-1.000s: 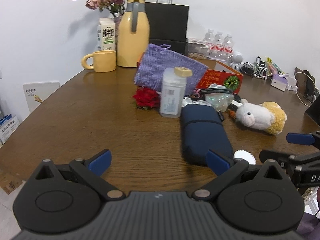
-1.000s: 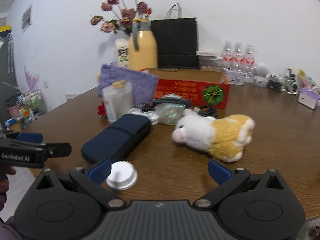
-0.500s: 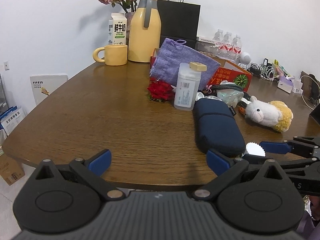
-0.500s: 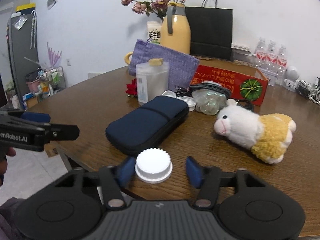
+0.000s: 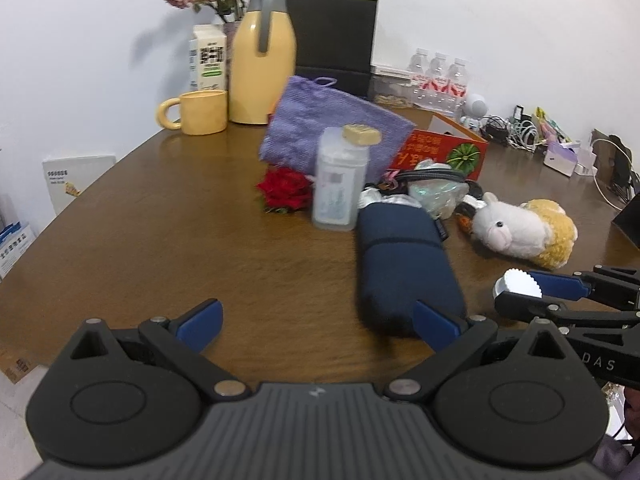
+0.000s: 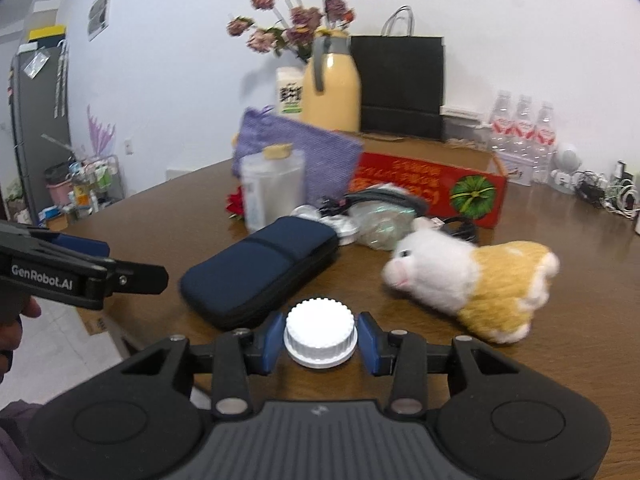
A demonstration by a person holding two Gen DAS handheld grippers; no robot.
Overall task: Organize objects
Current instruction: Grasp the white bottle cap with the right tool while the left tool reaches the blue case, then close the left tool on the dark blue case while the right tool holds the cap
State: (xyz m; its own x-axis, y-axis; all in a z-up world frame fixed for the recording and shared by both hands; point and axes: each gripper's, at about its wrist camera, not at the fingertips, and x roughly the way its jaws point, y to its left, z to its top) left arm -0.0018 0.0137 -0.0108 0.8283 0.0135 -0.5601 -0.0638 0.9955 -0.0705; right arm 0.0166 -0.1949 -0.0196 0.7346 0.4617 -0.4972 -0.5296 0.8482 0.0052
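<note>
Grip check: right tool (image 6: pixel 320 338) has just closed on white cap (image 6: pixel 320 338); lift straight up off surface (image 6: pixel 560 380). Left tool (image 5: pixel 316 322) open, empty.

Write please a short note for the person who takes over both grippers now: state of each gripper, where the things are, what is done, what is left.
Right gripper: jaws have just been closing, now shut on the white cap near the table edge.
Left gripper: open, nothing between its jaws, beside the navy pouch.
Clear bottle, red flower and plush sheep lie loose by the red box.
Done: cap gripped.
Left: place the cap, then sort the loose items, probably into the box.
</note>
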